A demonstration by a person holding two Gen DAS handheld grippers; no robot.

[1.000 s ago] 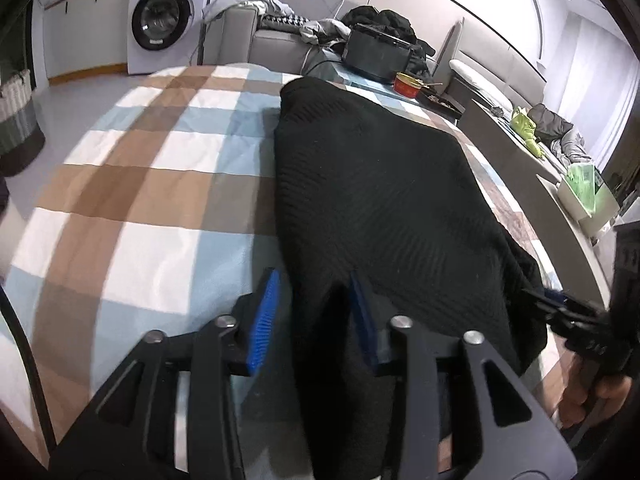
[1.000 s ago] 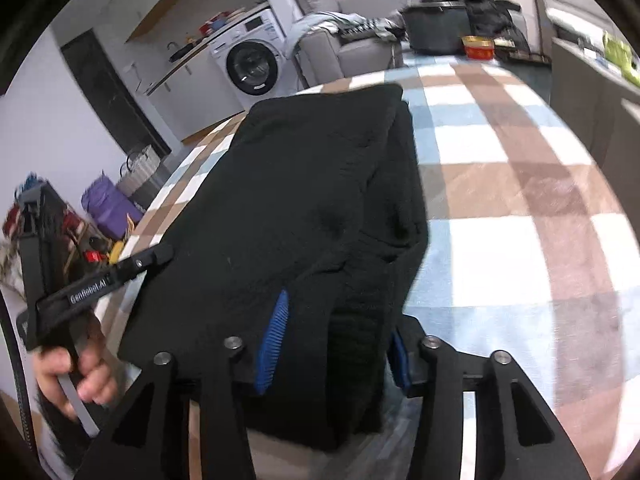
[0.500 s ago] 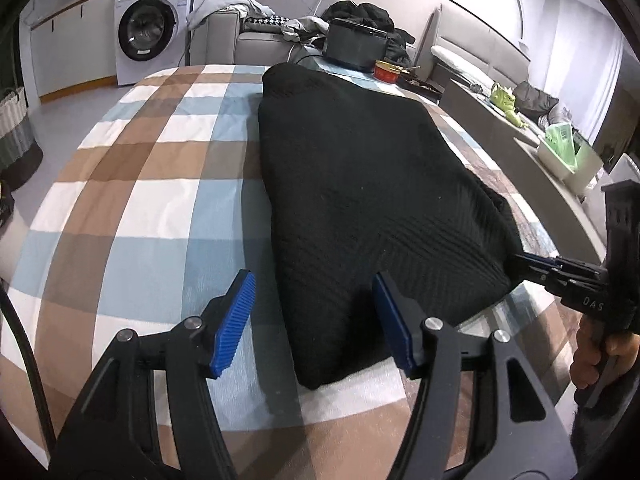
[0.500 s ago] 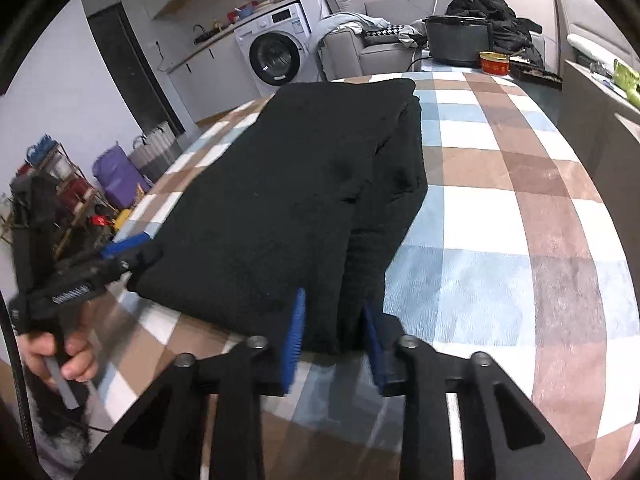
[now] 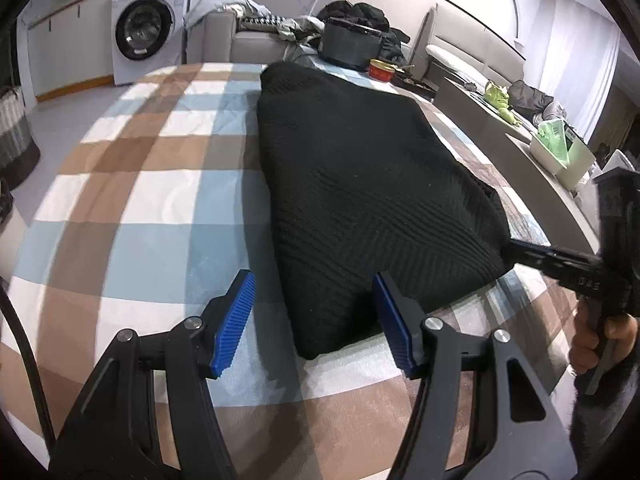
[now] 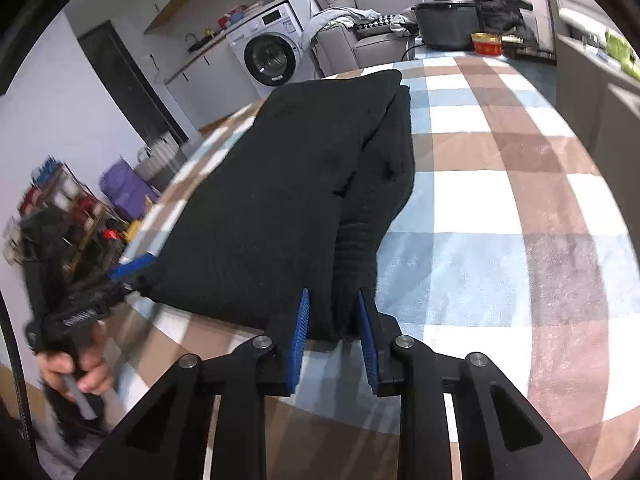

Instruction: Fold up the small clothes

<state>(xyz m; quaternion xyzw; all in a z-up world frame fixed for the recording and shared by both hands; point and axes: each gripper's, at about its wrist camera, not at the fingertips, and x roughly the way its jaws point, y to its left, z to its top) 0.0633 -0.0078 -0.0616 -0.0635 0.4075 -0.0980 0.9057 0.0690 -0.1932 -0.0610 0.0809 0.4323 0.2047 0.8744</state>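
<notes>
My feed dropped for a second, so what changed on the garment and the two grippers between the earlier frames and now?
The left gripper opened and backed off; the garment corner lies between its fingers, unpinched. The right gripper closed on its own near corner and grips it. The garment now lies flatter on the checked cloth. Its fold and place on the cloth stayed the same.

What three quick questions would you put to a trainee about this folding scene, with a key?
1. True or false: the black garment lies on a checked cloth.
2. Which gripper pinches the garment: the left gripper or the right gripper?
3. What stands behind the table? A fridge; B washing machine; C oven.

Key: 1 true. 2 right; its jaws have just been closing on a near corner, the left's opening around the other. 3 B.
</notes>
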